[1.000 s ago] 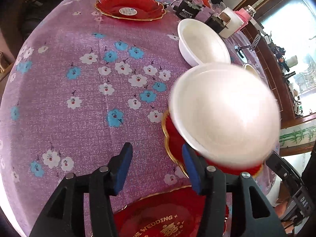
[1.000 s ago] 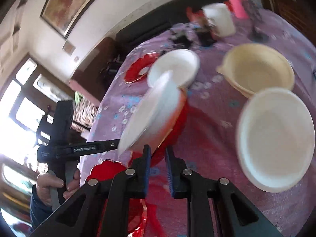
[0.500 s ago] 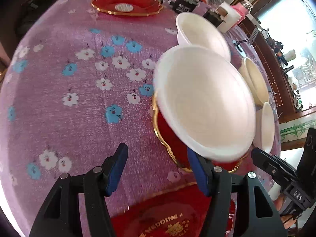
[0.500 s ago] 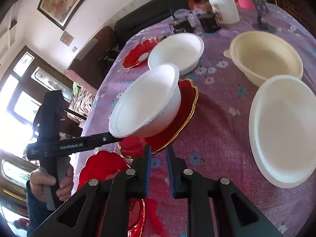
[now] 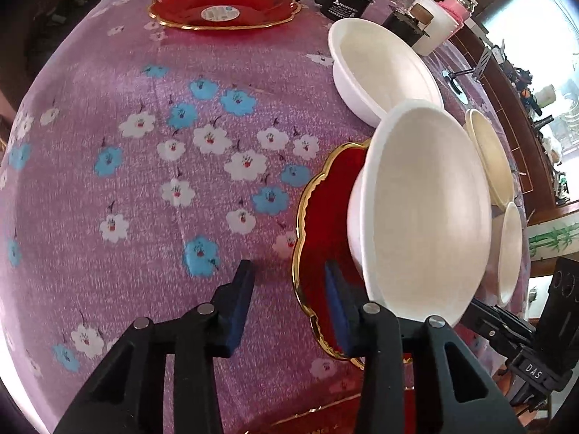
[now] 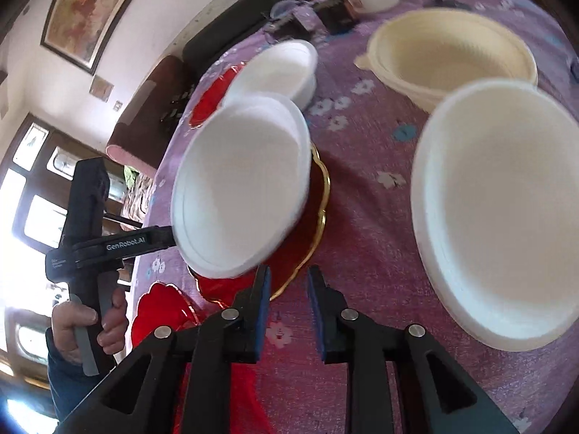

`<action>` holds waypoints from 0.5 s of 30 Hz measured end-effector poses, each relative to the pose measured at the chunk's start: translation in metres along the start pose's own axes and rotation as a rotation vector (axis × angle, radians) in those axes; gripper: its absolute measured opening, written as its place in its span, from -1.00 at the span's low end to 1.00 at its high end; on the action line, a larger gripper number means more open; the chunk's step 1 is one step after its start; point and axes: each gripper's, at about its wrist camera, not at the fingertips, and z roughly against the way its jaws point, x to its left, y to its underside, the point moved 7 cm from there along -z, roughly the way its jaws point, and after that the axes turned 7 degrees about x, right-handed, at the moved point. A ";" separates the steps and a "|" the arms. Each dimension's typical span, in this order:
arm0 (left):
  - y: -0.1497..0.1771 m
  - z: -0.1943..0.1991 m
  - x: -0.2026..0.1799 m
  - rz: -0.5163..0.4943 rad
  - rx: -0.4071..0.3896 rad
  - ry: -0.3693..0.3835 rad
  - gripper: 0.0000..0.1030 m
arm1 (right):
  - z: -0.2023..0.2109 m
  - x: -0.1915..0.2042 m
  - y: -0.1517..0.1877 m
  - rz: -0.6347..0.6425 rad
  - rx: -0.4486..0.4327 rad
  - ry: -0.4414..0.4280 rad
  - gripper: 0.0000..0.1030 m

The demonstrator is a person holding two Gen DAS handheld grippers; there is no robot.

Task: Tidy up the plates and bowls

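A white bowl (image 5: pixel 427 213) sits tilted on a red gold-rimmed plate (image 5: pixel 325 224) on the purple flowered worktop (image 5: pixel 144 181). The left claw (image 5: pixel 289 293) has just been narrowing, its 2 pads astride the plate's near rim without pressing it. The right claw (image 6: pixel 287 307) has just been parting slightly; it is released, hovering over cloth beside the plate. A 2nd bowl (image 6: pixel 506 209) lies to its right, a cream bowl (image 6: pixel 448 54) beyond.

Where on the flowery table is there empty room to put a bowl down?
The big open patch of tablecloth lies between the far red plate and the near gold-rimmed red plate. The side with the white bowls and cream bowl is crowded.
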 end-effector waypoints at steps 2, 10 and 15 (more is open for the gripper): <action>-0.002 0.000 -0.001 0.002 -0.006 -0.008 -0.20 | 0.002 -0.002 0.001 -0.019 -0.008 -0.009 -0.56; -0.012 -0.006 -0.013 -0.035 -0.024 -0.044 -0.46 | 0.007 -0.007 -0.004 0.019 -0.030 0.043 -0.38; -0.022 -0.012 -0.024 -0.051 -0.020 -0.038 -0.47 | -0.014 -0.016 -0.011 -0.049 -0.018 -0.047 -0.38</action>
